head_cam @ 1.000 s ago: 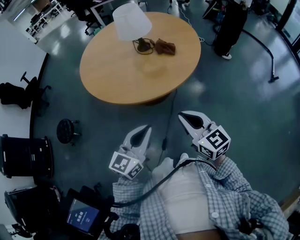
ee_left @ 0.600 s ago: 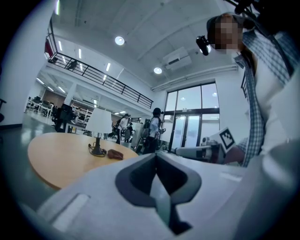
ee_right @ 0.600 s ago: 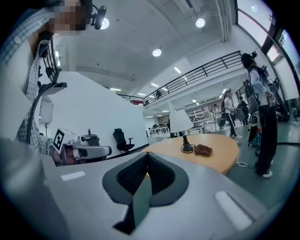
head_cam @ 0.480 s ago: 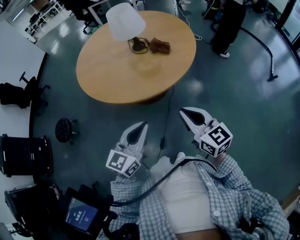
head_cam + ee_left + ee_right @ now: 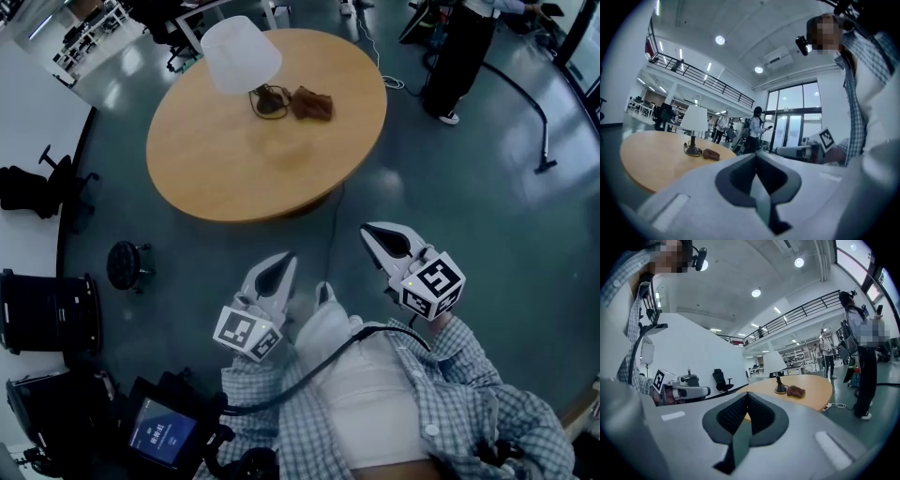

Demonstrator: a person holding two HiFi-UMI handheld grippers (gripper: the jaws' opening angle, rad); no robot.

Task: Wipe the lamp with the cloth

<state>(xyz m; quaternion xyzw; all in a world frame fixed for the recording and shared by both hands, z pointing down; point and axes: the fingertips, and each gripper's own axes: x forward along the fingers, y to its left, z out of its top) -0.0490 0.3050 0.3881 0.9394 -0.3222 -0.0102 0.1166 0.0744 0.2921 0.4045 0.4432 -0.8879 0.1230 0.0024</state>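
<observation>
A lamp (image 5: 241, 53) with a white shade stands at the far side of a round wooden table (image 5: 234, 159); its dark base and coiled cord sit under the shade. A crumpled brown cloth (image 5: 312, 103) lies just right of the base. The lamp (image 5: 694, 123) and cloth (image 5: 711, 154) also show in the left gripper view, and the lamp (image 5: 775, 365) and cloth (image 5: 796, 391) in the right gripper view. My left gripper (image 5: 289, 259) and right gripper (image 5: 367, 230) hang over the floor short of the table, both shut and empty, jaws pressed together.
A person in dark trousers (image 5: 459, 56) stands right of the table, by a cable on the floor. A black stool (image 5: 127, 264) and office chairs (image 5: 42, 187) stand at the left. A power cord (image 5: 331, 234) runs from under the table toward me.
The table, lamp and cloth have slid left and a little up in the head view. Both grippers keep about the same place in the picture, still shut.
</observation>
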